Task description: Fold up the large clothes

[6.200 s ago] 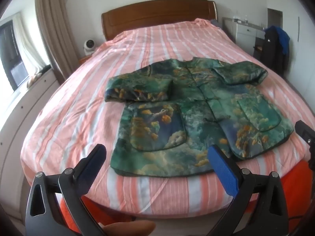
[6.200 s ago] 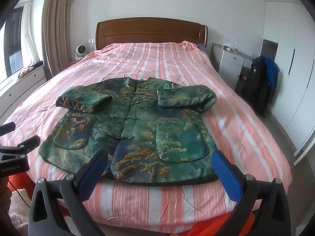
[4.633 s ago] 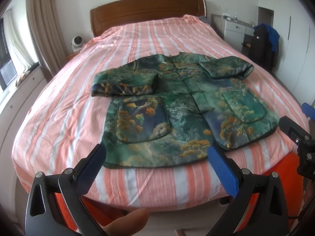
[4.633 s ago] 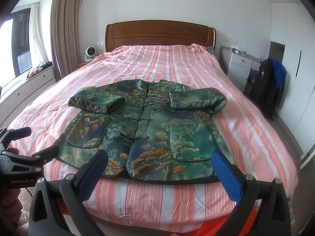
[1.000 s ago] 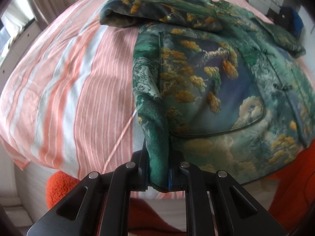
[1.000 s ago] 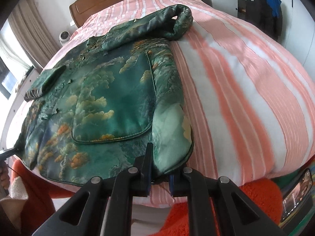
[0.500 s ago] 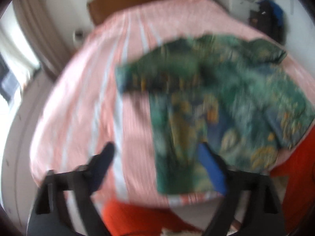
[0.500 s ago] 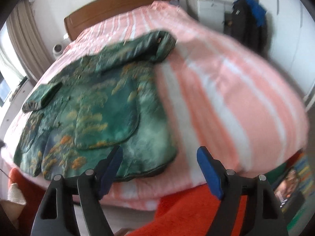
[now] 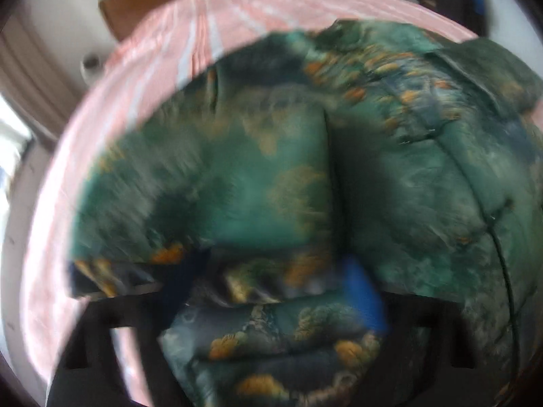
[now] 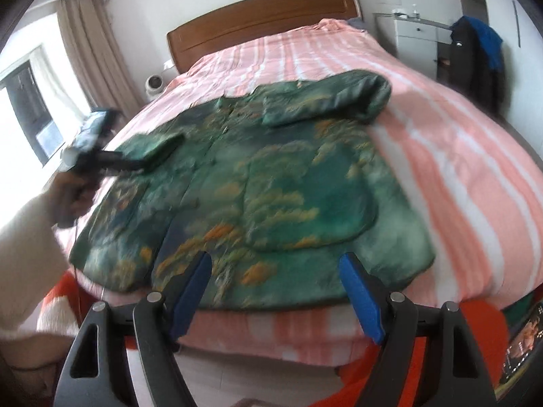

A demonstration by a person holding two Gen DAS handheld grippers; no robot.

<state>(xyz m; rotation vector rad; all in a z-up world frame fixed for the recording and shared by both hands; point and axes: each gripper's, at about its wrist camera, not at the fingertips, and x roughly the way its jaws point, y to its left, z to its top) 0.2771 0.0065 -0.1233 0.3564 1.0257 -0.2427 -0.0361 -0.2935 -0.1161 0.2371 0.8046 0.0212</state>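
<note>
A green jacket with orange tree print (image 10: 271, 176) lies front up on the pink striped bed (image 10: 475, 156), both sleeves folded across its chest. It fills the blurred left wrist view (image 9: 305, 186). My left gripper (image 9: 275, 285) is open, low over the jacket's left folded sleeve (image 9: 271, 339), fingers either side of the cloth. In the right wrist view that left gripper (image 10: 142, 161) reaches the left sleeve (image 10: 159, 146). My right gripper (image 10: 275, 291) is open and empty, just in front of the jacket's bottom hem.
A wooden headboard (image 10: 264, 23) stands at the far end. A white cabinet (image 10: 414, 37) and a dark coat on a chair (image 10: 471, 54) stand right of the bed. Curtains and a window (image 10: 30, 108) are on the left. An orange rug (image 10: 475, 332) lies by the bed's foot.
Both grippers let go of the hem corners about a second ago and opened. The left gripper has since moved fast up to the left folded sleeve. The right gripper drew back from the hem.
</note>
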